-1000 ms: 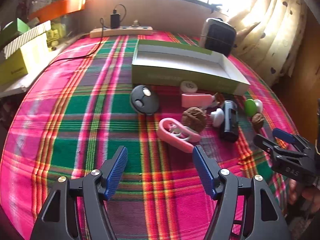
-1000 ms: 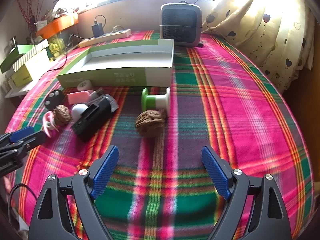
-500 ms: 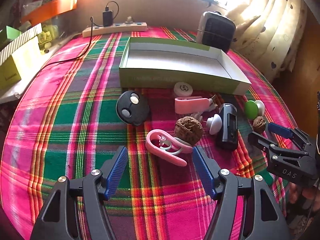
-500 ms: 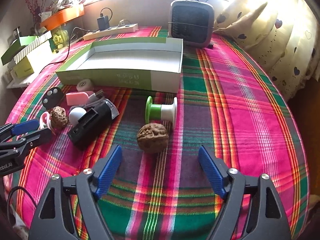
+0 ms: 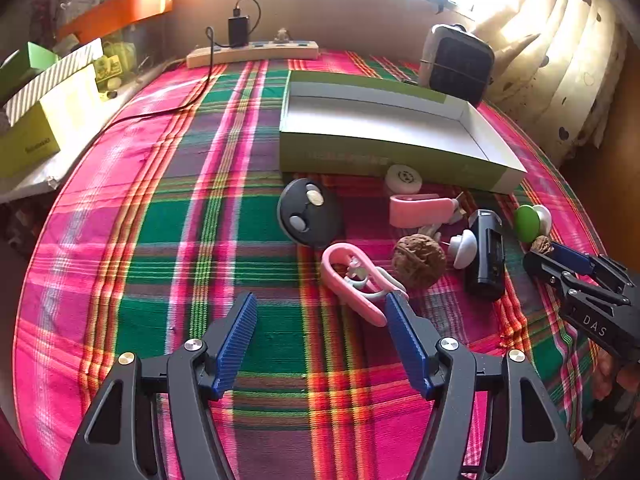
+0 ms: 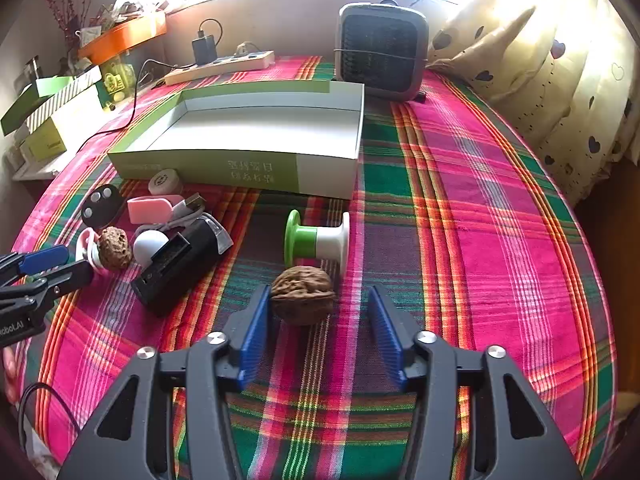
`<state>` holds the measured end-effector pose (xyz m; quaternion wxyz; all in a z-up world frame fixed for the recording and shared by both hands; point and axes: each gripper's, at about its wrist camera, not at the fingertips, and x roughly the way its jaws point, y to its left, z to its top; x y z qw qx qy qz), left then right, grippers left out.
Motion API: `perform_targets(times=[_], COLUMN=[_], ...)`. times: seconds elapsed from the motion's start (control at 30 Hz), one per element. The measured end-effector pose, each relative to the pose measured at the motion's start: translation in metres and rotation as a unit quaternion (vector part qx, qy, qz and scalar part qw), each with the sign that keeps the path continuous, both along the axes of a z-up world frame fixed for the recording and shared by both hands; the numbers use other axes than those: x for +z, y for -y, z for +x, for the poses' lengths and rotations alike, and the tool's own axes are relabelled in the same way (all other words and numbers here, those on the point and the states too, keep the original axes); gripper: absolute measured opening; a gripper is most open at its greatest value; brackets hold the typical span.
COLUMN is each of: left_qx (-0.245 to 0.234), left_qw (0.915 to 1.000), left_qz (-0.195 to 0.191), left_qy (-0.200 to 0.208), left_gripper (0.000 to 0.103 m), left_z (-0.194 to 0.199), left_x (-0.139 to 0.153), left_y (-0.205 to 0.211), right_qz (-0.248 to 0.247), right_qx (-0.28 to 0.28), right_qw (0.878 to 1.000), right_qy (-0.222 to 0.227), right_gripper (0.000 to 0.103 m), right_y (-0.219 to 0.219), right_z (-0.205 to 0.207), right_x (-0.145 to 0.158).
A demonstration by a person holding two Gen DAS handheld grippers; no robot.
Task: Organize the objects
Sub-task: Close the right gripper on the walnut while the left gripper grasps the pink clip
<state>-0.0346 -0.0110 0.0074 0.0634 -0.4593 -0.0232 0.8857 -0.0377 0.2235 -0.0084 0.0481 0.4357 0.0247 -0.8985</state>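
Observation:
A brown walnut lies on the plaid cloth between the fingers of my right gripper. Its jaws are closing; the left pad is at the shell and a gap shows at the right pad. Just beyond stands a green and white spool. My left gripper is open over bare cloth, its right fingertip beside a pink clip. A second walnut, a black device, a white knob and a round black remote lie near it. The open green and white box sits behind them.
A small heater and a power strip stand at the back of the table. Cardboard boxes line the left side and a curtain hangs on the right. A pink case and a white disc lie against the box front.
My right gripper has come forward around the walnut and its jaws have narrowed a good deal. The left gripper stays open and the pink clip now sits closer to its right fingertip.

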Motion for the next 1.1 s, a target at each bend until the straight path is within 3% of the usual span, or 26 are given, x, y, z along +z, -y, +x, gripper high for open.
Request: perform_targets(times=[0.2,0.27,0.4,0.63,1.1], left_qx=[0.019,0.022,0.005,-0.018,-0.011], left_qw=[0.9998,0.9998,0.9993,0.9990,0.9999], left_qz=[-0.011,0.001,0.036,0.042,-0.012], left_qy=[0.001,-0.001,-0.002,0.001,0.004], left_gripper=[0.066,0.066,0.066,0.066,0.065], left_z=[0.001,0.001,0.003,0.000,-0.010], left_x=[-0.001,0.000,0.003,0.003,0.000], left_y=[0.015,0.020,0.019,0.004,-0.006], right_qz=[0.001,0.001,0.000,-0.001,-0.001], right_qx=[0.012,0.016,0.016,0.016,0.014], right_qw=[1.000,1.000,1.000,1.000,1.000], right_qy=[-0.003,-0.005,-0.006,-0.007,-0.005], right_gripper=[0.035,0.033,0.033,0.033,0.033], right_y=[0.005,0.006,0.006,0.005,0.005], right_z=[0.002,0.002,0.003,0.005,0.004], right_x=[0.001,0.001,0.001,0.001,0.001])
